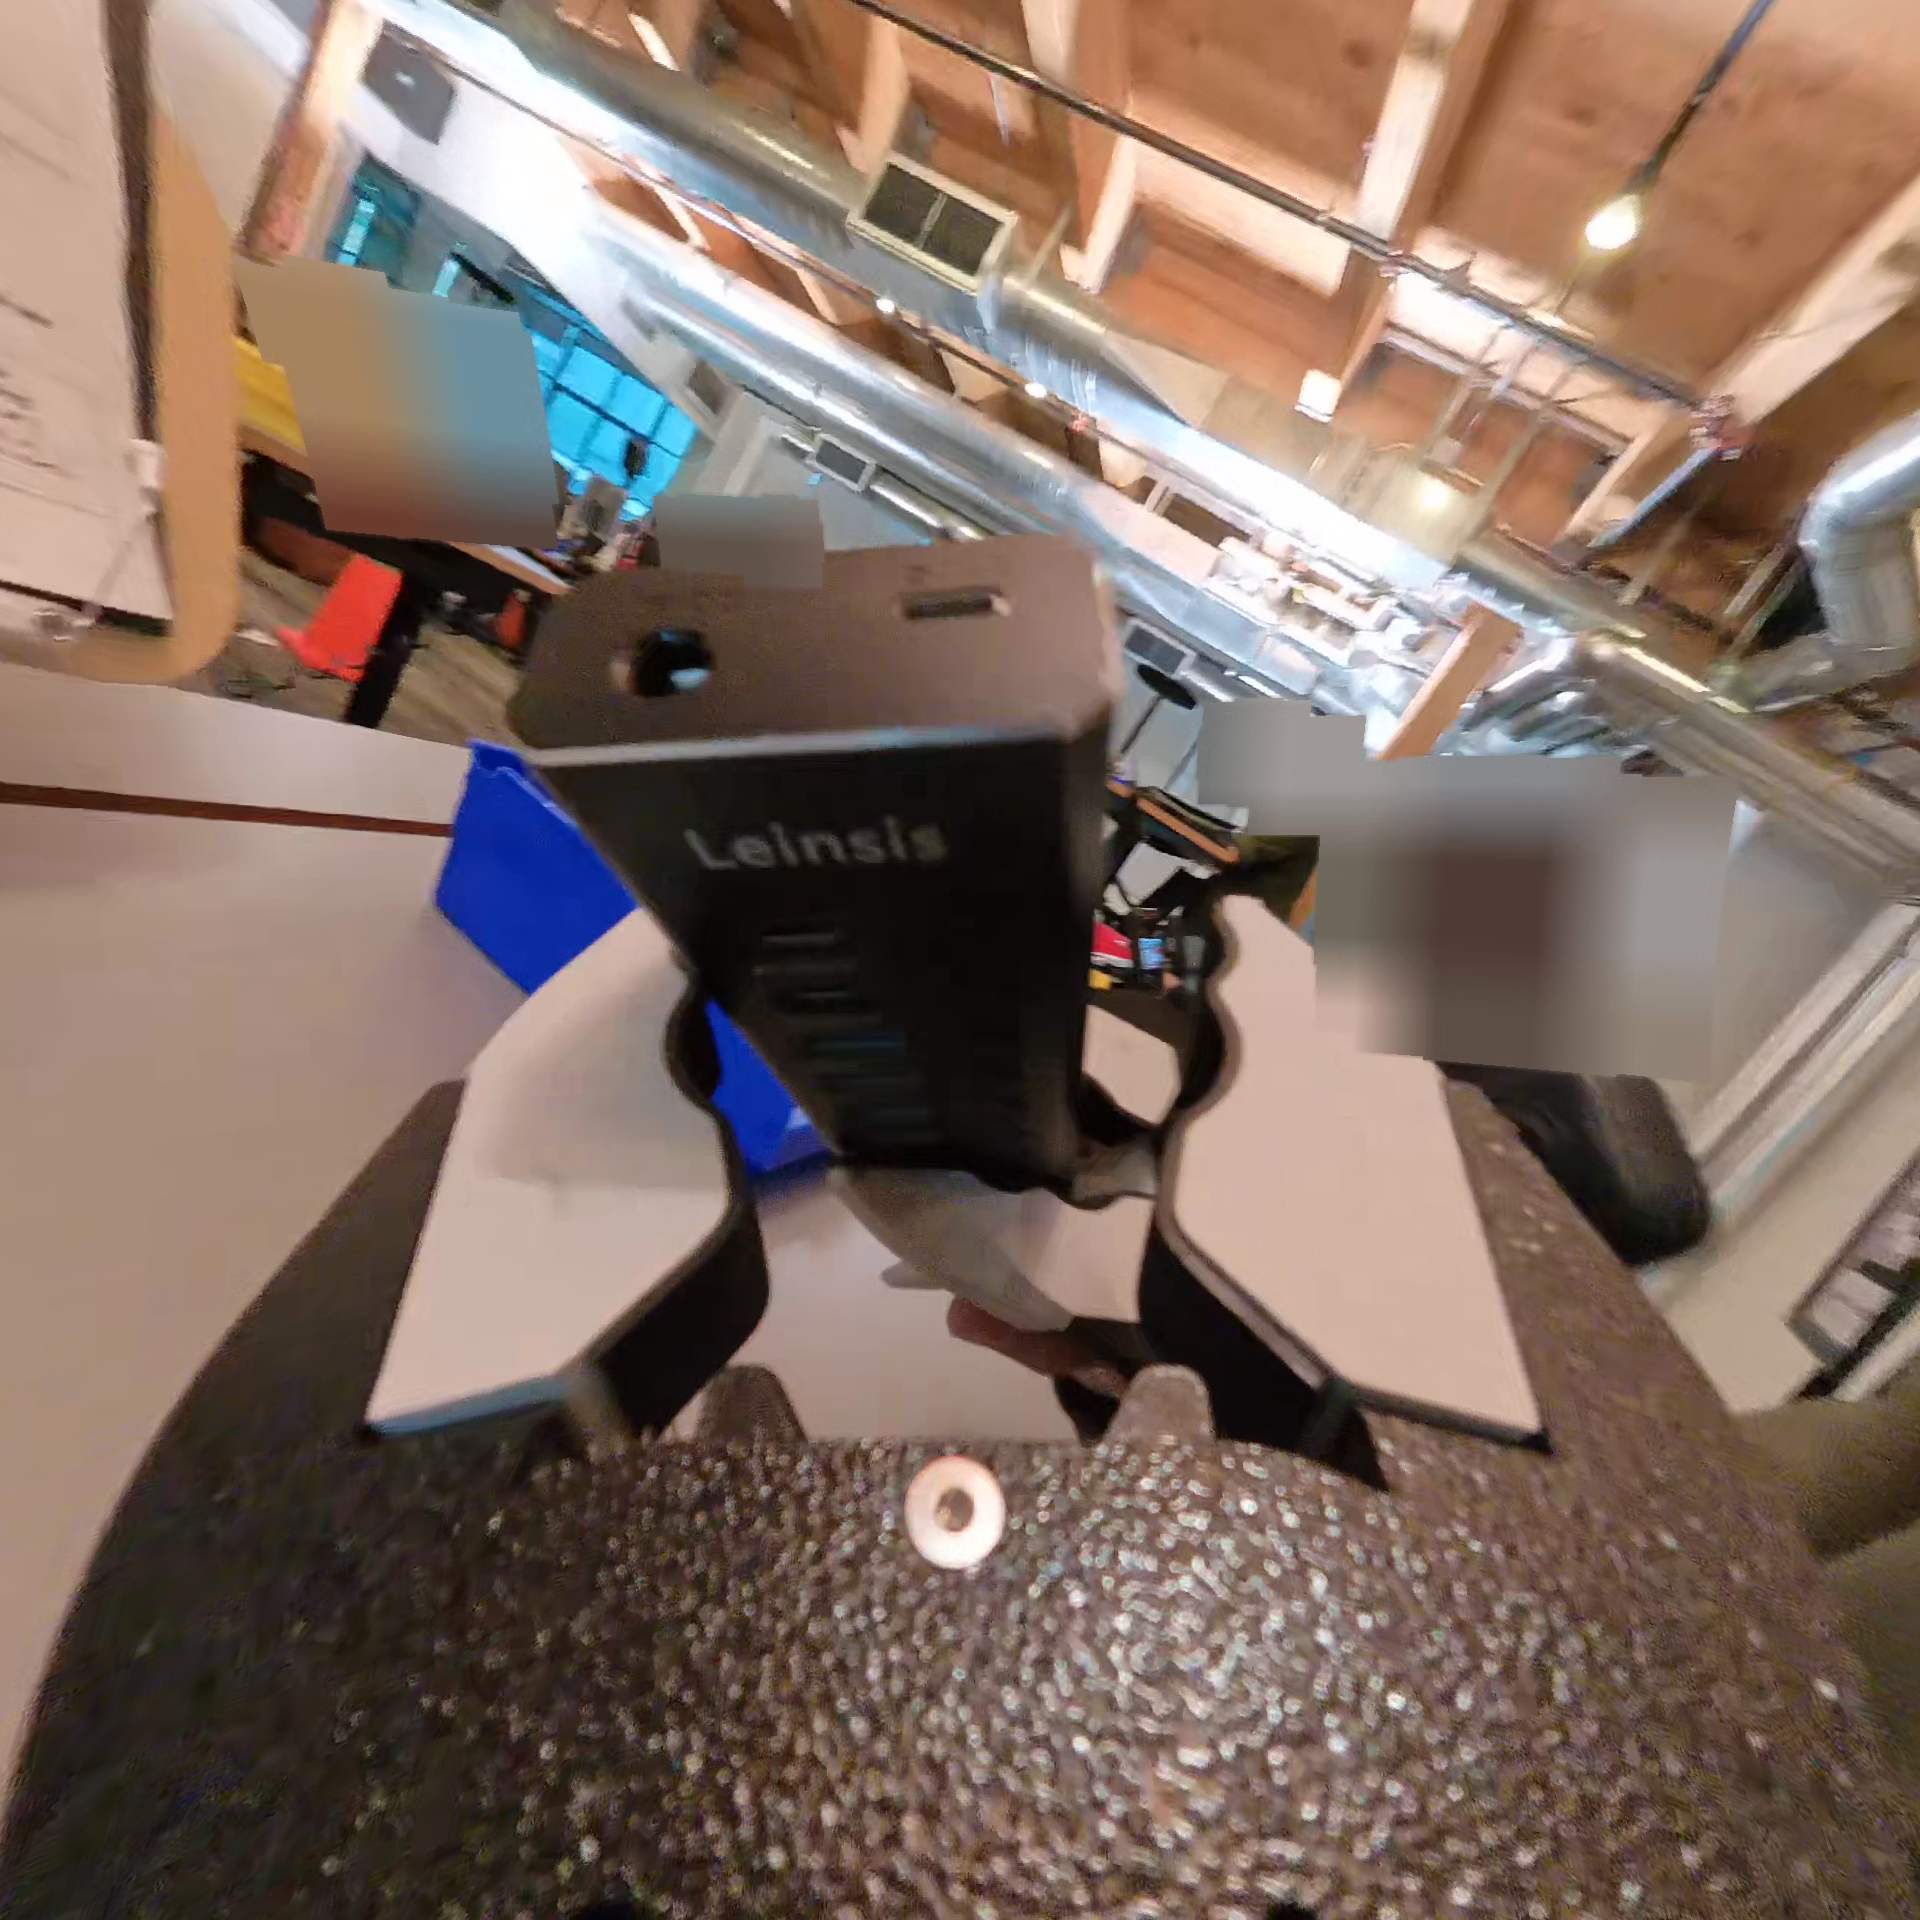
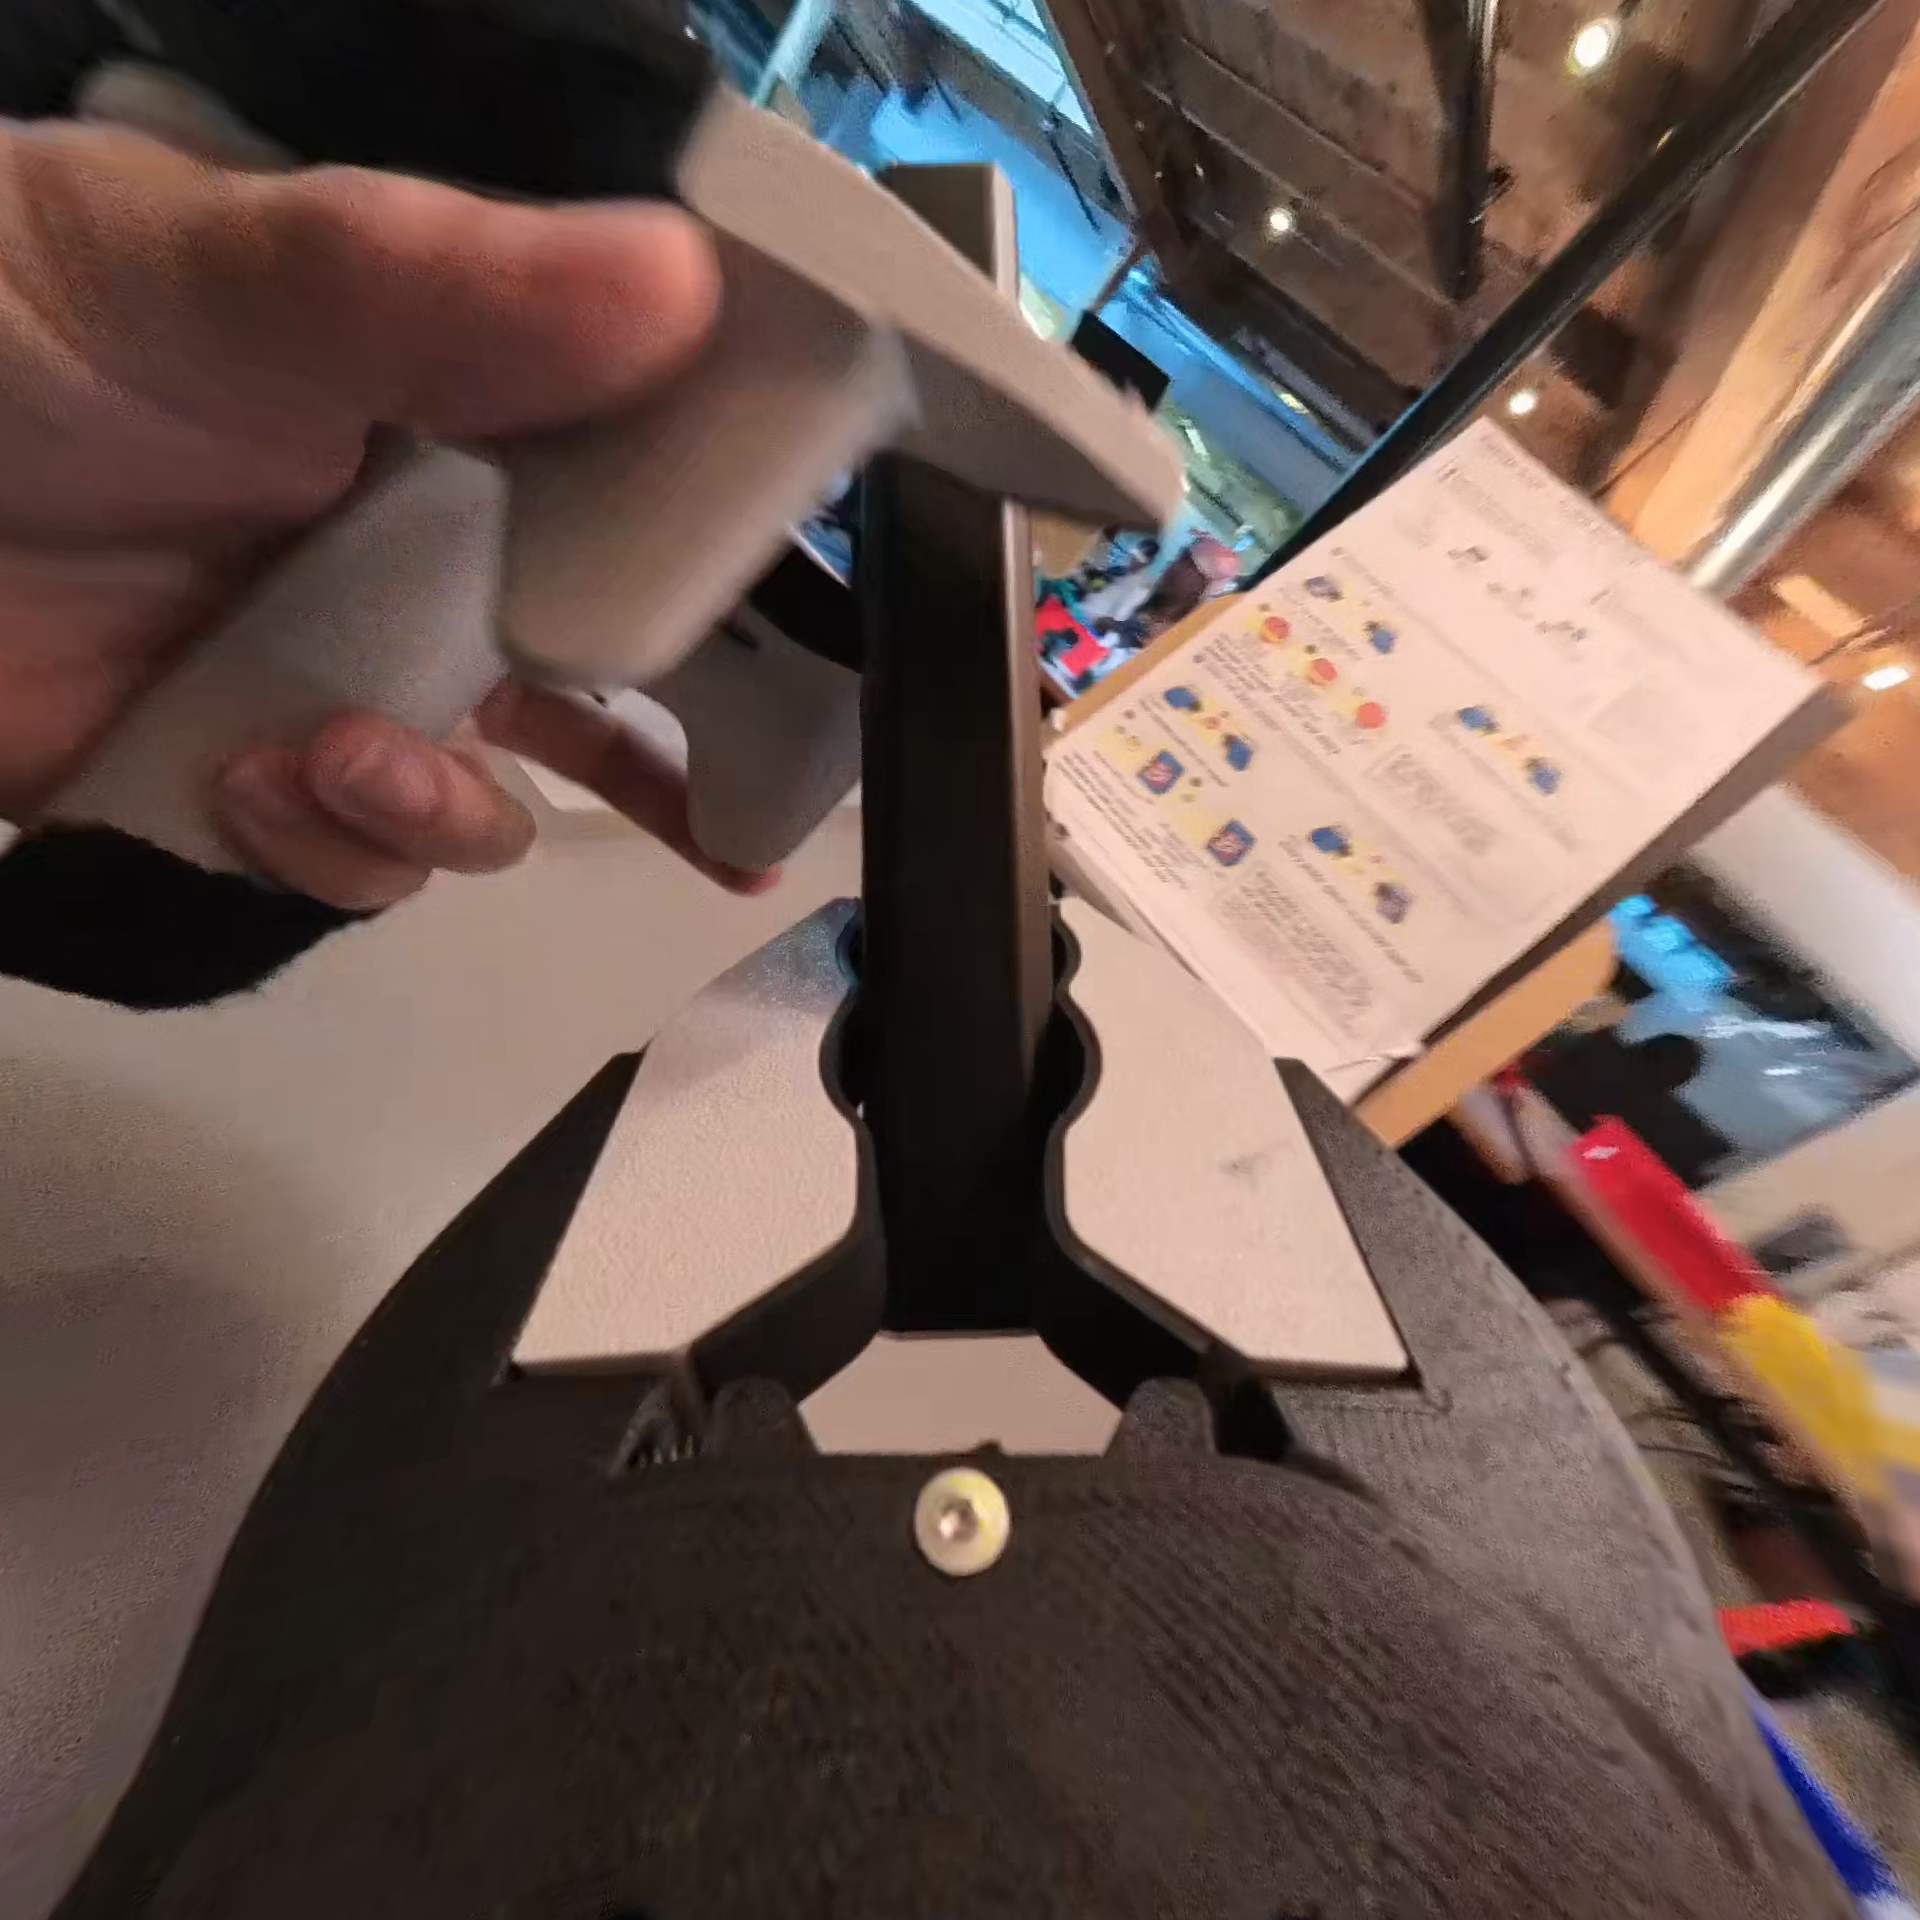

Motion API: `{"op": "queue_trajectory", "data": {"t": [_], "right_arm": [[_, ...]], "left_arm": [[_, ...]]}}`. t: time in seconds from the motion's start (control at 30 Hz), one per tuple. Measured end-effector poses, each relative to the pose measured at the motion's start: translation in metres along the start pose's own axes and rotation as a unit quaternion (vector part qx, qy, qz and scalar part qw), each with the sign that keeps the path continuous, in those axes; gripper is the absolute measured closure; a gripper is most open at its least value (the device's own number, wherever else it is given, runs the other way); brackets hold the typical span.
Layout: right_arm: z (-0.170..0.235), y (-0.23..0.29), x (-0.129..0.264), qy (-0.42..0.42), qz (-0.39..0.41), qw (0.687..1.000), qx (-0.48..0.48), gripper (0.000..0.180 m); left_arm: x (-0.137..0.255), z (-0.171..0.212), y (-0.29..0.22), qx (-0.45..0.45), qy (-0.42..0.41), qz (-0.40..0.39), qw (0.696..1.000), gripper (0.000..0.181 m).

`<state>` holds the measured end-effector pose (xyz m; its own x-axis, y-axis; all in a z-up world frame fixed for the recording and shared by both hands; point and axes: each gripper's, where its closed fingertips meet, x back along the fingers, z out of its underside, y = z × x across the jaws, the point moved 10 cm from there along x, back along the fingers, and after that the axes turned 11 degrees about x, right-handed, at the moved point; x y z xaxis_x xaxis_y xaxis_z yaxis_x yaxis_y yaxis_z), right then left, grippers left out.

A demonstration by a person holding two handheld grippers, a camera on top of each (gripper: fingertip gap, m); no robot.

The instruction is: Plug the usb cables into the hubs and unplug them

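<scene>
A black USB hub (image 1: 883,831) with a row of ports on its face stands tilted up between the fingers of my left gripper (image 1: 951,997), which is shut on it. In the right wrist view the same hub (image 2: 935,1039) shows edge-on, and my right gripper (image 2: 951,956) is shut on its near end. The left gripper's grey finger (image 2: 935,364), held by a hand (image 2: 312,364), clamps the hub farther up. A grey finger of the right gripper (image 1: 966,1247) shows under the hub. No USB cable is in view.
A blue bin (image 1: 520,883) stands on the white table (image 1: 208,1039) behind the hub. A board with a printed sheet (image 2: 1403,727) stands at the right, and it also shows in the left wrist view (image 1: 62,312). Ceiling ducts (image 1: 935,416) fill the background. Across from one pair of fingers to the other is roughly 5 centimeters.
</scene>
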<state>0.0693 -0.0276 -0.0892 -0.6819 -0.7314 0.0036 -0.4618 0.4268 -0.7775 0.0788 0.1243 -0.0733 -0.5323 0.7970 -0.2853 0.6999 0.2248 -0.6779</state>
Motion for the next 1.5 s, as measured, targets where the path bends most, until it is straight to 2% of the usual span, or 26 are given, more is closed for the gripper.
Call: {"op": "queue_trajectory", "data": {"t": [0.03,0.1,0.17,0.23,0.3,0.37,0.43,0.5,0.6,0.7,0.8,0.83,0.93,1.07,1.17,1.2,1.23,1.33,1.5], "right_arm": [[0.0,0.003,0.0,0.011,0.004,1.0,0.016,0.15],[0.001,0.003,0.001,0.023,-0.007,1.0,0.007,0.15],[0.001,0.001,0.003,0.002,-0.021,1.0,0.005,0.144],[0.0,-0.002,0.004,-0.016,-0.111,0.991,-0.073,0.127],[0.003,-0.008,0.002,-0.03,-0.21,0.957,-0.199,0.11],[0.01,-0.012,-0.001,-0.055,-0.304,0.904,-0.295,0.093],[0.015,-0.012,-0.003,-0.074,-0.35,0.872,-0.334,0.098],[0.017,-0.005,-0.007,-0.08,-0.373,0.863,-0.332,0.097],[0.014,0.004,-0.01,-0.098,-0.362,0.876,-0.304,0.094],[0.019,0.005,-0.012,-0.1,-0.335,0.886,-0.305,0.107],[0.024,0.01,-0.012,-0.087,-0.336,0.889,-0.3,0.106],[0.024,0.012,-0.012,-0.088,-0.338,0.89,-0.293,0.097],[0.029,0.012,-0.012,-0.081,-0.338,0.897,-0.272,0.103],[0.043,0.008,-0.009,-0.096,-0.344,0.887,-0.294,0.105],[0.059,0.011,-0.006,-0.106,-0.348,0.883,-0.296,0.105],[0.064,0.011,-0.004,-0.105,-0.343,0.885,-0.297,0.105],[0.07,0.01,-0.002,-0.107,-0.34,0.884,-0.302,0.105],[0.083,0.005,0.003,-0.138,-0.334,0.87,-0.335,0.106],[0.105,-0.001,0.007,-0.148,-0.316,0.862,-0.367,0.106]], "left_arm": [[0.001,0.001,0.004,-0.004,-0.006,-0.018,1.0,0.111],[0.001,0.002,0.007,0.004,-0.01,-0.014,1.0,0.114],[0.0,0.003,0.005,-0.036,-0.004,0.026,0.999,0.115],[0.001,-0.002,0.001,-0.067,0.022,0.053,0.996,0.116],[0.002,-0.009,-0.004,-0.112,0.055,0.085,0.989,0.116],[0.002,-0.016,-0.007,-0.159,0.106,0.108,0.976,0.116],[0.0,-0.018,-0.012,-0.194,0.154,0.123,0.961,0.116],[-0.005,-0.015,-0.016,-0.221,0.182,0.135,0.949,0.116],[-0.013,-0.005,-0.017,-0.23,0.208,0.14,0.94,0.116],[-0.017,0.003,-0.011,-0.221,0.208,0.136,0.943,0.116],[-0.021,0.008,-0.007,-0.225,0.224,0.131,0.939,0.116],[-0.024,0.012,-0.006,-0.23,0.236,0.126,0.936,0.116],[-0.035,0.019,-0.006,-0.239,0.27,0.131,0.924,0.116],[-0.047,0.021,-0.005,-0.243,0.291,0.105,0.919,0.116],[-0.056,0.025,-0.004,-0.248,0.34,0.075,0.904,0.116],[-0.058,0.024,-0.005,-0.248,0.348,0.066,0.902,0.109],[-0.059,0.022,-0.006,-0.251,0.347,0.05,0.902,0.102],[-0.058,0.013,-0.007,-0.271,0.339,0.007,0.901,0.099],[-0.05,0.015,-0.015,-0.268,0.301,-0.01,0.915,0.105]]}}
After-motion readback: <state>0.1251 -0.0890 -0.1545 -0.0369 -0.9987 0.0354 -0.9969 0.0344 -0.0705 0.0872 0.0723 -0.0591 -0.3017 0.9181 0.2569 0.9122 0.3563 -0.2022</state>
